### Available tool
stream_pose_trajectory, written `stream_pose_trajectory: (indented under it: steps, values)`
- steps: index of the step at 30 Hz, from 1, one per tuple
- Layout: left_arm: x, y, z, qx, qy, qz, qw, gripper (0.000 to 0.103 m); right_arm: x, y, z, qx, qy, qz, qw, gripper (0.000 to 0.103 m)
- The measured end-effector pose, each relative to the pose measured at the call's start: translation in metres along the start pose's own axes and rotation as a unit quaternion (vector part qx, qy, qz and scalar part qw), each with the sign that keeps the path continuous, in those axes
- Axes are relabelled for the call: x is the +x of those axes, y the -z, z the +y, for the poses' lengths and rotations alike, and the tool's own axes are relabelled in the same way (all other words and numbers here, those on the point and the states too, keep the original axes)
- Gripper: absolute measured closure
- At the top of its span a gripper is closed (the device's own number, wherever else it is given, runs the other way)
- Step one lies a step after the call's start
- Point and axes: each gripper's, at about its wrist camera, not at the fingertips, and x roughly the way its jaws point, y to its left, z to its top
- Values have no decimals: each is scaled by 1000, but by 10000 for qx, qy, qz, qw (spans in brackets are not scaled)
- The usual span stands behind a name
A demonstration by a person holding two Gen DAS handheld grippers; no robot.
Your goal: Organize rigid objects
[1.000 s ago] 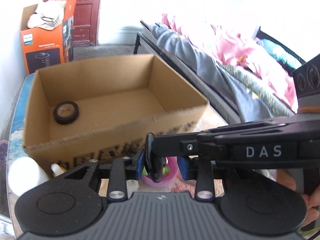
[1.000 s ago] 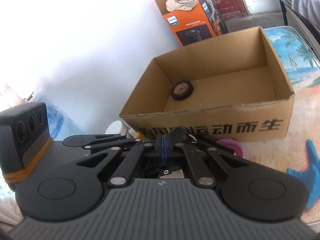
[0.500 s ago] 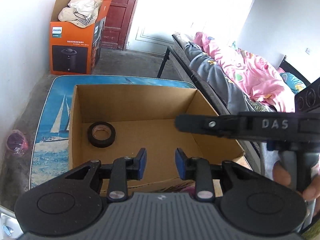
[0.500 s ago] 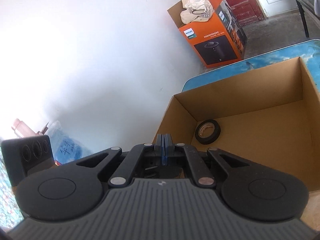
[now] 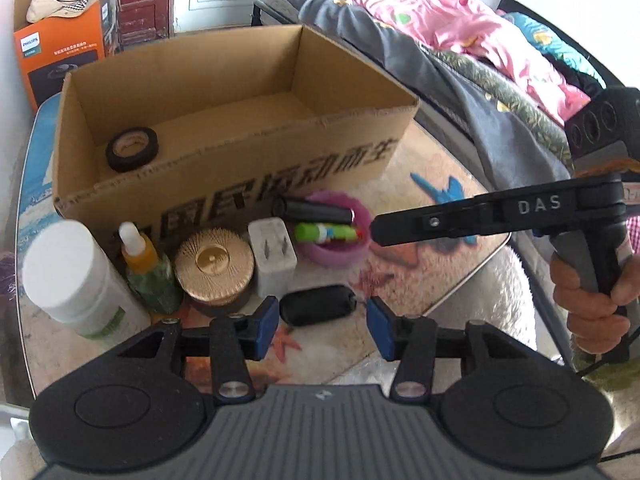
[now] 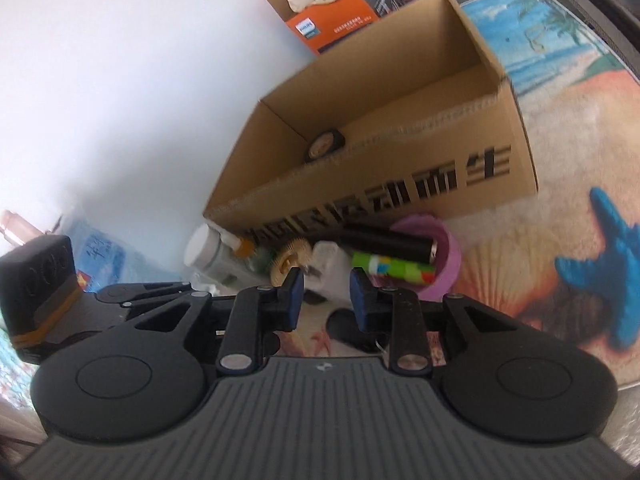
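Note:
An open cardboard box point(image 5: 224, 184) holds a black tape roll point(image 5: 132, 149), also in the right wrist view point(image 6: 324, 146). In front of it stand a white jar point(image 5: 68, 276), a dropper bottle point(image 5: 142, 264), a gold-lidded tin point(image 5: 214, 264), a white plug point(image 5: 272, 256) and a pink bowl point(image 5: 340, 254) with a black tube point(image 5: 314, 212) and a green tube point(image 5: 326, 233). A black key fob point(image 5: 316, 304) lies between the fingertips of my open left gripper point(image 5: 322, 322). My right gripper point(image 6: 325, 294) is open and empty, above the white plug point(image 6: 330, 266).
An orange Philips box point(image 5: 60, 36) stands on the floor behind the table. A bed with a grey and pink blanket point(image 5: 460, 52) runs along the right. The table top point(image 5: 432, 264) has a beach print and ends near the right gripper's handle.
Both grippers have come down from over the box to the items in front of it. The right gripper has opened. The left gripper has opened wider.

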Motion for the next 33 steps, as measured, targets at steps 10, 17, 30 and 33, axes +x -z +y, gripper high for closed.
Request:
stream_pose_trajectory:
  steps: [10,17,30,33]
  values:
    - [52,20,-7,-207,7,399,9990,61,55,11,8,-672,434,408,9960,78]
    - [51,20,-2,-279,114,271,9992,61,60,14,0,-362,184,661,9970,76]
    - [49,20,-5,-230,27,214,9995,61,68,15,6,-231,-6,897,9957,88]
    - [48,18,-5,-268,36,245,9993,64,65,15,9,-167,83,901,9958,88]
